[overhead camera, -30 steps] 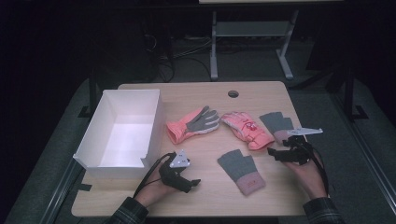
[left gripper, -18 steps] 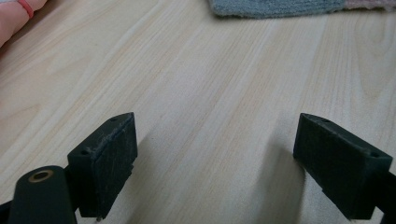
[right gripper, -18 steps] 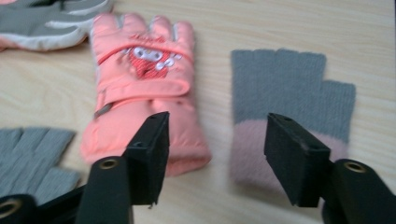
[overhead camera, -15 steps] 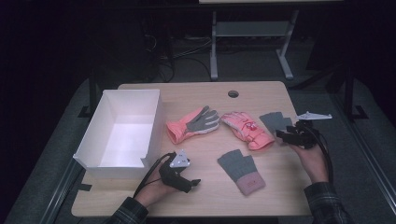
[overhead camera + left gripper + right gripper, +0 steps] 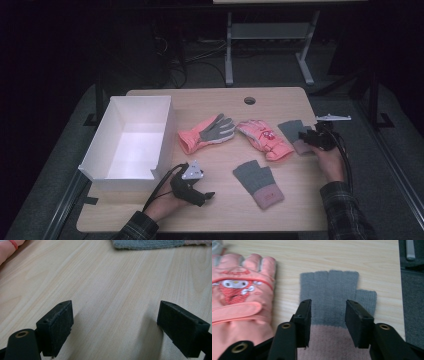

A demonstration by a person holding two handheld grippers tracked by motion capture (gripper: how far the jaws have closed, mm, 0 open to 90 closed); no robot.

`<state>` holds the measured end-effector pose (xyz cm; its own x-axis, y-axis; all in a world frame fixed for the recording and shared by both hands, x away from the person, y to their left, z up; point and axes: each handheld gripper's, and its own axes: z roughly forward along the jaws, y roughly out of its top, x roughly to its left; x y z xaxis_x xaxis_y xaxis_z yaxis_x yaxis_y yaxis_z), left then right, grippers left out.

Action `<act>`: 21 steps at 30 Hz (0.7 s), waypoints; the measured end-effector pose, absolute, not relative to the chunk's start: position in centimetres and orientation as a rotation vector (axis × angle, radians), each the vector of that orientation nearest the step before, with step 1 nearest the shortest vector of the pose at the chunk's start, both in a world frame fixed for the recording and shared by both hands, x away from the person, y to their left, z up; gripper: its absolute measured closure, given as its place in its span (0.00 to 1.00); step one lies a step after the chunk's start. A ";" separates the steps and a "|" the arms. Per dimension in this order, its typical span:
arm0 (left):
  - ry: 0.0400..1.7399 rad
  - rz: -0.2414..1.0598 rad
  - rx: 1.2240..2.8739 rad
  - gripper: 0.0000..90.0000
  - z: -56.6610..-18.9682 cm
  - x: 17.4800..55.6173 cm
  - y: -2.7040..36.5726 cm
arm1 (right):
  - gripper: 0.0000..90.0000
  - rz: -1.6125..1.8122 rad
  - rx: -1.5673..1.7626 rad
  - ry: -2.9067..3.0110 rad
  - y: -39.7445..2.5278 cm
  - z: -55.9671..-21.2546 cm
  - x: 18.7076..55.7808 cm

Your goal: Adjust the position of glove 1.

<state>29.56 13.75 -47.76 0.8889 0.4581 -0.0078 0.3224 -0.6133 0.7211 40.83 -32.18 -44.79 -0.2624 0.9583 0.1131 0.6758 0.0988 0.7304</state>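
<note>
My right gripper [image 5: 327, 322] hovers, jaws spread, over the grey glove [image 5: 337, 292]; left gripper [image 5: 116, 332] spread; white box [image 5: 131, 172] holds nothing.

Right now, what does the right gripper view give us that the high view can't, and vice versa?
Right gripper view alone: the cartoon patch on the pink glove, and the right tongs parted over the grey fingerless glove.
High view alone: the white box, the left tongs, the other grey glove.
Both: the pink glove, the grey fingerless glove, the wooden table.
</note>
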 end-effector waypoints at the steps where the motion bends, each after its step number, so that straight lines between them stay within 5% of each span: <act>1: 0.557 0.227 2.281 0.14 -47.8 29.6 13.7 | 0.64 0.979 1.607 1.988 -32.3 -45.0 40.9; 21: 0.556 0.227 2.281 0.14 -47.8 29.6 13.7 | 0.96 0.876 1.637 2.002 -31.9 -47.0 42.1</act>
<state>29.57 13.75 -47.76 0.8891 0.4576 -0.0074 0.3219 -0.6139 0.7208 42.08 -31.92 -46.98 -0.2274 0.9709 0.0755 0.7144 0.1136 0.6904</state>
